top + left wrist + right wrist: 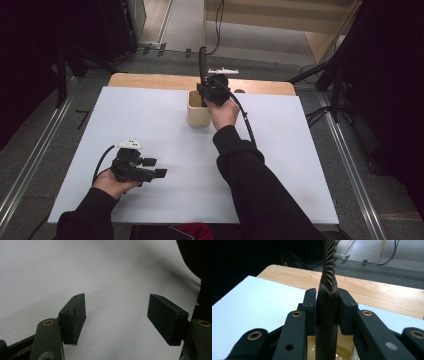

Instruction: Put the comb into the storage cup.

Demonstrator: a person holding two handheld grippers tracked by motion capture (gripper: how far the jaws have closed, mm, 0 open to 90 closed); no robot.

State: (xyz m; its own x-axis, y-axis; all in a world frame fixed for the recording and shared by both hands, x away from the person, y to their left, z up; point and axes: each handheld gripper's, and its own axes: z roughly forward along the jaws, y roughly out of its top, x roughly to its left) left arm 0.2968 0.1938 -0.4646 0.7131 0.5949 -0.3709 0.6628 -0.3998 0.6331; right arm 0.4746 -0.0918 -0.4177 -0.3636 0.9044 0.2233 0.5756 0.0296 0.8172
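The right gripper (327, 312) has its jaws shut tight on a long dark stick-like tool (327, 322) with ridges near its top, and holds it standing up in the small cream cup (198, 114) near the far side of the worktop. The stick is tall and the cup is small and looks light, so the cup could tip over if the stick leans on its rim or gets pushed sideways. If the jaws let go while the stick is tilted, it might fall out and roll on the worktop. The stick could also slip down between the jaws, because only a short part of it is squeezed. The left gripper (150, 169) rests well apart, near the front left, with its jaws wide open and nothing between them, so it is not steadying the cup. The worktop (150, 125) is covered by a flat white sheet, and a strip of light wood (150, 80) shows at the far edge. Around it the room is dark, with a grey floor (45, 145), cables and black stands.
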